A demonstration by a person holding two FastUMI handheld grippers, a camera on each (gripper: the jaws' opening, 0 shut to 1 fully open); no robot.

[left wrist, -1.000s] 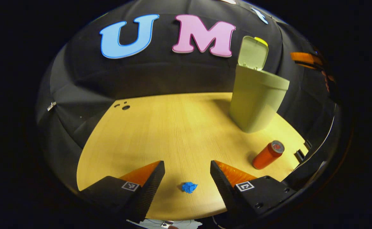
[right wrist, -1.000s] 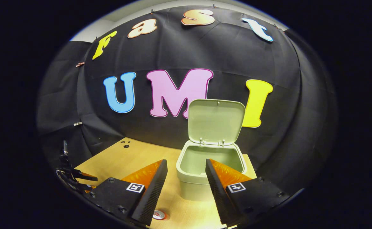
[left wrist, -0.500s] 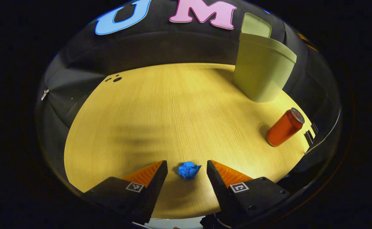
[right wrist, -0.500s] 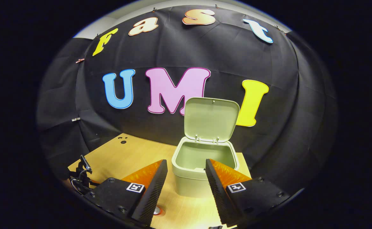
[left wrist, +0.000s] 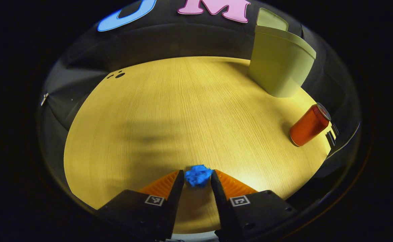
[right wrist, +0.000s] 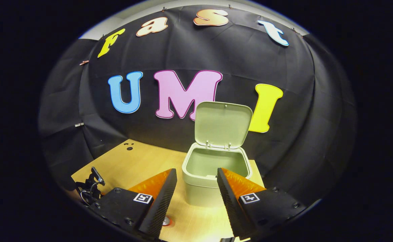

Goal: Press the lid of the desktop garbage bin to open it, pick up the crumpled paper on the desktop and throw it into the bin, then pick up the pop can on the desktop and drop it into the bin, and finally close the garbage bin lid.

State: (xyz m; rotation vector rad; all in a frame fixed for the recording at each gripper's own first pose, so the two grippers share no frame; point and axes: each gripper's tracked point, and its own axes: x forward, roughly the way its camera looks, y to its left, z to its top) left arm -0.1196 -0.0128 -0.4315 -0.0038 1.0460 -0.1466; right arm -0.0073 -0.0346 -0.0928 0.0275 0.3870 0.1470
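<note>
Desktop [left wrist: 169, 111] | left tongs [left wrist: 197, 178] pinch crumpled paper [left wrist: 198, 175] | right tongs [right wrist: 196, 179] wide, empty

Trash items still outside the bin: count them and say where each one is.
2. The crumpled paper sits between the left gripper fingers on the table; the pop can stands near the bin. The bin's floor is hidden.

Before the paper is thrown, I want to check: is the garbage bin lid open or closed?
Open. In the right gripper view the lid stands up behind the bin, whose inside shows.
</note>
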